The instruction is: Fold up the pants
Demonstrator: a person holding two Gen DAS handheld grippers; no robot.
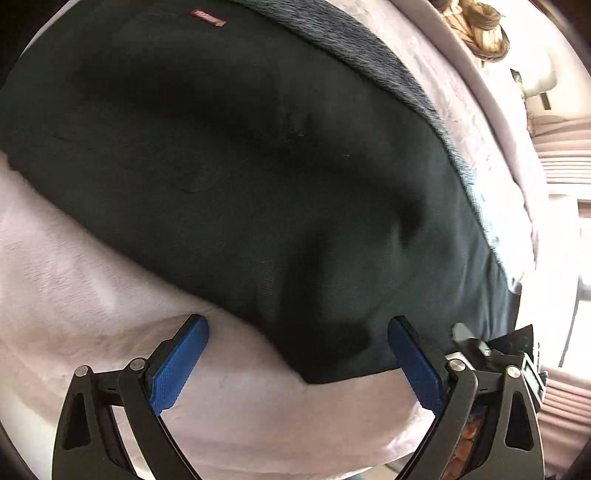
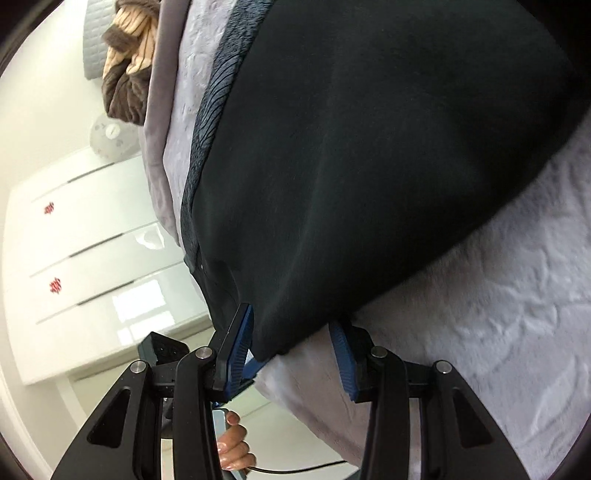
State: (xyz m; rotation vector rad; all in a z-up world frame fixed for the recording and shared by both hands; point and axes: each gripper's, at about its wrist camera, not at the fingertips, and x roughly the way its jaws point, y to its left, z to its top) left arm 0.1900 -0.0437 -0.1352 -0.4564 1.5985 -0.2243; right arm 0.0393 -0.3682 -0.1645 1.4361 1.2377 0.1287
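Fingers [image 1: 192,354] of the left gripper [image 1: 298,363], blue-padded, stand wide apart with nothing pinched; one pad hangs over the pale blanket [image 1: 74,295], the other beside the near corner of the pants [image 1: 240,166], and that dark corner lies in the gap between them without touching either pad as far as can be seen. Right gripper [image 2: 291,354]: jaws about half open, a hanging fold of the pants bunched between the blue pads; cloth lies against the left pad, contact at the right pad unclear, so a firm grip cannot be told. Pants: dark, near black, spread broad and mostly flat across the blanket-covered bed, small red tag [image 1: 208,17] near the far edge in the left view. Blue-grey textured fabric [image 2: 210,122] shows in a strip along the far side of the pants. Brown-and-cream striped cloth [image 2: 127,66] heaped at the far end of the bed. White drawers [image 2: 92,236] with red marks stand beyond the bed in the right view. Hand [image 2: 234,443] visible low in the right view, fingers wrapped on a handle behind the gripper.
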